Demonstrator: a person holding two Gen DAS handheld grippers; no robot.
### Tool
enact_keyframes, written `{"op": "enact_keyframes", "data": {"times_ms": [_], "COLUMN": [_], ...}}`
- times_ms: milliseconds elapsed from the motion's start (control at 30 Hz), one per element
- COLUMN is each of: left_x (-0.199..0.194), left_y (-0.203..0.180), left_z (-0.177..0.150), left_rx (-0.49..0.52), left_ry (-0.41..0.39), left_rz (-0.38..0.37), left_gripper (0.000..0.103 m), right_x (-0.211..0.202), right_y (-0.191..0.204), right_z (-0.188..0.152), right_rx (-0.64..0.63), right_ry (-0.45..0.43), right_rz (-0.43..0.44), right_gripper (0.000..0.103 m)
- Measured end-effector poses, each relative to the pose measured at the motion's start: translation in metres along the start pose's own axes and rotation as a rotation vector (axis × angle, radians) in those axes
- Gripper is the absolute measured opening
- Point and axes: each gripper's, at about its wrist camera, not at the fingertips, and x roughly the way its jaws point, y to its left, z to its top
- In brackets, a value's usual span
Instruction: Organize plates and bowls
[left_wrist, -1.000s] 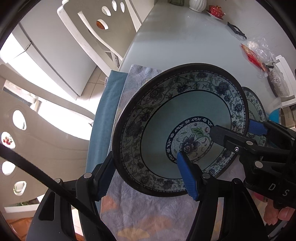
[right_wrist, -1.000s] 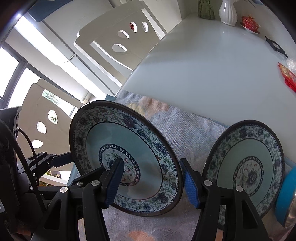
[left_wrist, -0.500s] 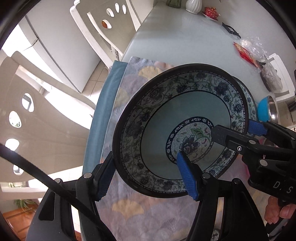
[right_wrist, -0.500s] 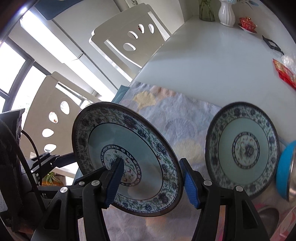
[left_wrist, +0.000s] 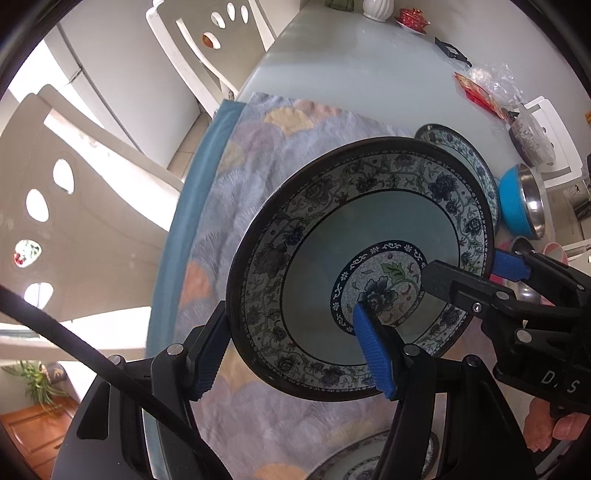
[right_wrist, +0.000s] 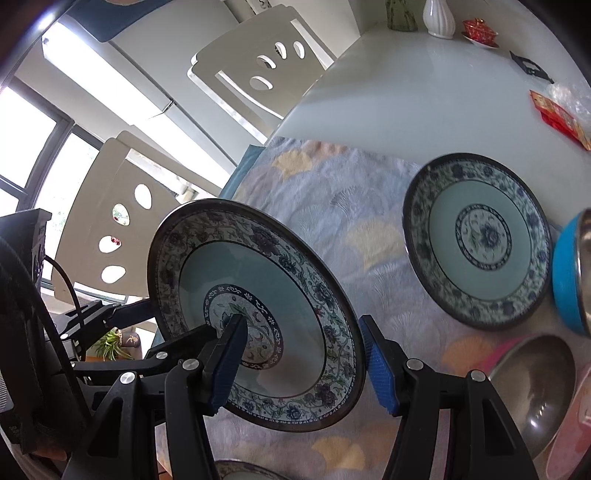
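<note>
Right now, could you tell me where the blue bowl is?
In the right wrist view, the blue bowl sits at the far right, just beyond the flat patterned plate.

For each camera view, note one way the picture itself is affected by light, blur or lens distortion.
Left wrist view: the window area at the left edge is blown out white, and the table edge bows from the fisheye lens. Right wrist view: the windows are overexposed, and the second plate and blue bowl look softly blurred.

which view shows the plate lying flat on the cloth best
The right wrist view: the flat plate lies on the cloth in full, unobstructed. In the left wrist view the held plate covers most of it, leaving only a rim sliver.
</note>
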Motion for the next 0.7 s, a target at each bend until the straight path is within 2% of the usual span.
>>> {"op": "enact_keyframes", "data": {"times_ms": [300,700], "left_x": [-0.007,-0.012], "left_y": [-0.014,-0.013], "left_z": [-0.025,-0.044], "left_rx": [-0.029,-0.037], "left_ry": [0.027,0.047], "left_rz": [-0.004,-0.001], "left_gripper": [0.063,0.063], "right_x": [-0.012,-0.010], "right_y": [-0.010,-0.006], "right_z": [-0.021,-0.040], "right_rx": [0.024,0.029], "right_ry": [0.011,0.036], "right_rz": [0.013,0.013], "right_gripper": [0.061,0.061]}}
